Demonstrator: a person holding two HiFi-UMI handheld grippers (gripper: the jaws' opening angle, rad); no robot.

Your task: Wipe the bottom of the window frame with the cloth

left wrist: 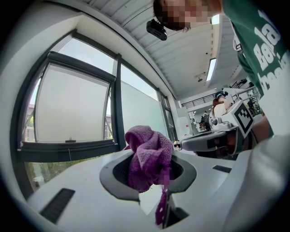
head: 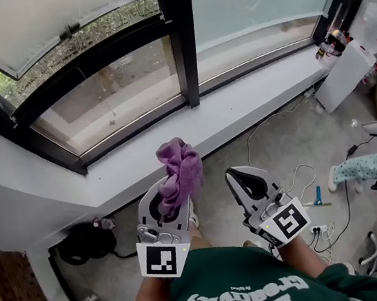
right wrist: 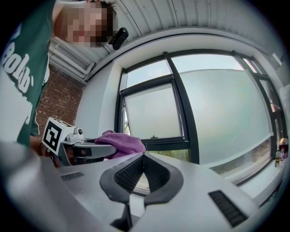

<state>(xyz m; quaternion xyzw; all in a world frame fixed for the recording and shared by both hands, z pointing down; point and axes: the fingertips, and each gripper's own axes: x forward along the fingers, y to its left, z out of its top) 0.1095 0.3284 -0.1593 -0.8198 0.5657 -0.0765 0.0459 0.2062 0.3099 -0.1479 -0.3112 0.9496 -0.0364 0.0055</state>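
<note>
1. Window frame (head: 137,131): a dark, straight rail under smooth glass, well apart from both grippers. It likely wants one steady pass along its length.
2. Left gripper (left wrist: 149,172): its jaws are clamped on the cloth, out in front of the person's chest.
3. Right gripper (right wrist: 144,156): the jaws are pressed together and empty.
4. Cloth (head: 178,172): purple, fluffy terry, bunched. Present a flat face downward.
</note>
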